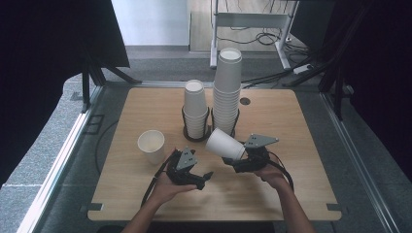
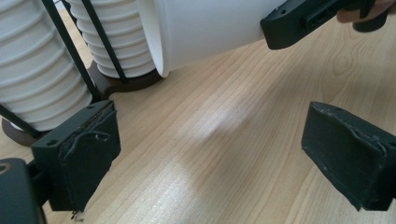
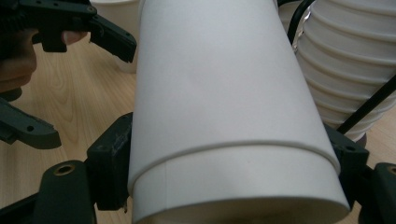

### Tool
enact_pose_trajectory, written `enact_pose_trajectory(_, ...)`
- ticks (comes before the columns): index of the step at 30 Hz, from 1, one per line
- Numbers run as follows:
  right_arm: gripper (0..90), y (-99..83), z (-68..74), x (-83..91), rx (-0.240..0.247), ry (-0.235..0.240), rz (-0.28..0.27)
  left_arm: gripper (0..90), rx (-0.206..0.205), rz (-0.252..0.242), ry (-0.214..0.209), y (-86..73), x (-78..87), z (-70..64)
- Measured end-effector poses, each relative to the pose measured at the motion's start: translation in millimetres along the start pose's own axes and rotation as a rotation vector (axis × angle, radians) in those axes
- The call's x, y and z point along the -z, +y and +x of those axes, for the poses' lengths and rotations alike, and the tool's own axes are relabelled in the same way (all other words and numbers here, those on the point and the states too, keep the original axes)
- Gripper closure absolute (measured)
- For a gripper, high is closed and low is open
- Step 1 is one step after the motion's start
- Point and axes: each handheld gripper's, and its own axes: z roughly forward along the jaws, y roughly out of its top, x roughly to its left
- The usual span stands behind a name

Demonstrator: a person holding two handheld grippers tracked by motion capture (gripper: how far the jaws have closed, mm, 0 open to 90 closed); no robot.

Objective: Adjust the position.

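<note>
Above table (image 1: 291,121), cup (image 1: 224,143) between right gripper (image 1: 241,159) jaws

We see a plain white paper cup (image 1: 225,144) tipped on its side, clear of the tabletop (image 1: 291,121), its base end clamped between jaws, just before the taller cup stack (image 1: 227,92).

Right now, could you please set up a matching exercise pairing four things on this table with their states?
Things:
1. left tool
2. right tool
3. single cup
4. taller stack

States:
A. upright and alone on the table
B. shut on a tilted cup
C. standing in a wire holder
D. open, holding nothing

Pairs: 1-D, 2-B, 3-A, 4-C
</note>
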Motion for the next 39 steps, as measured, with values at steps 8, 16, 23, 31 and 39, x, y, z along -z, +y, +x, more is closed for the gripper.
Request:
enact_pose_trajectory(8, 22.0, -8.8, 3.8, 2.9, -0.027, -0.017, -0.062, 4.9, 0.025, 0.009, 0.002, -3.5, -1.8, 1.1)
enact_pose_trajectory(16, 22.0, -20.3, 8.8, 5.6, -0.069, -0.029, -0.165, 5.5, 0.048, 0.018, 0.006, -6.8, -3.1, 3.2)
enact_pose_trajectory(23, 21.9, -23.9, 14.8, 6.7, -0.092, -0.017, -0.218, 5.8, 0.070, 0.019, -0.002, -9.3, -3.9, 5.3)
enact_pose_trajectory(31, 21.9, -29.1, 19.2, 9.7, -0.111, -0.011, -0.276, 5.9, 0.086, 0.017, -0.009, -11.4, -4.3, 5.6)
enact_pose_trajectory(39, 21.9, -32.2, 19.8, 11.7, -0.131, -0.005, -0.314, 6.0, 0.098, 0.024, -0.010, -14.1, -6.8, 6.0)
